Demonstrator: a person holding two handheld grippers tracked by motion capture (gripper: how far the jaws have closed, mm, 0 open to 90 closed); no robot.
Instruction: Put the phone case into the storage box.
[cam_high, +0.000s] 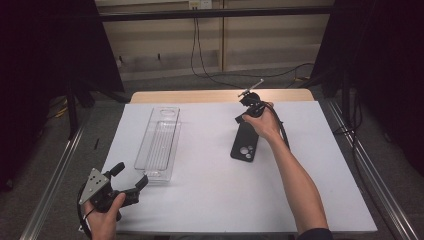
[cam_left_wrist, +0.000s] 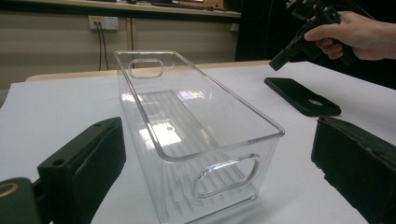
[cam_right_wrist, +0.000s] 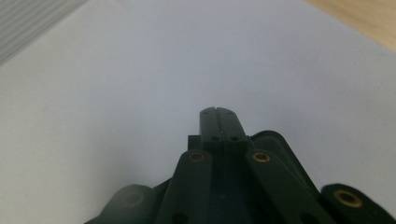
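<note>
While the left hand-held gripper (cam_high: 131, 181) sits at the near-left corner of the desk (cam_high: 210, 200), its jaws are spread wide with nothing between them, aimed at the near end of the clear plastic bin (cam_high: 159, 142). Left gripper view: both black jaws flank the bin's short end wall and its oval handle cutout, not touching it. Bin is long, upright, empty, lying lengthwise on the white desk surface, left of centre. Black phone case (cam_high: 245, 142) lies flat right of centre, camera cutouts toward the near side, well apart from the bin. Right hand-held gripper (cam_high: 242, 118) is at the case's far end, tips just over its far edge; contact can't be confirmed. Right gripper view: jaws pressed fully together, gripping nothing, white desk beyond.
</note>
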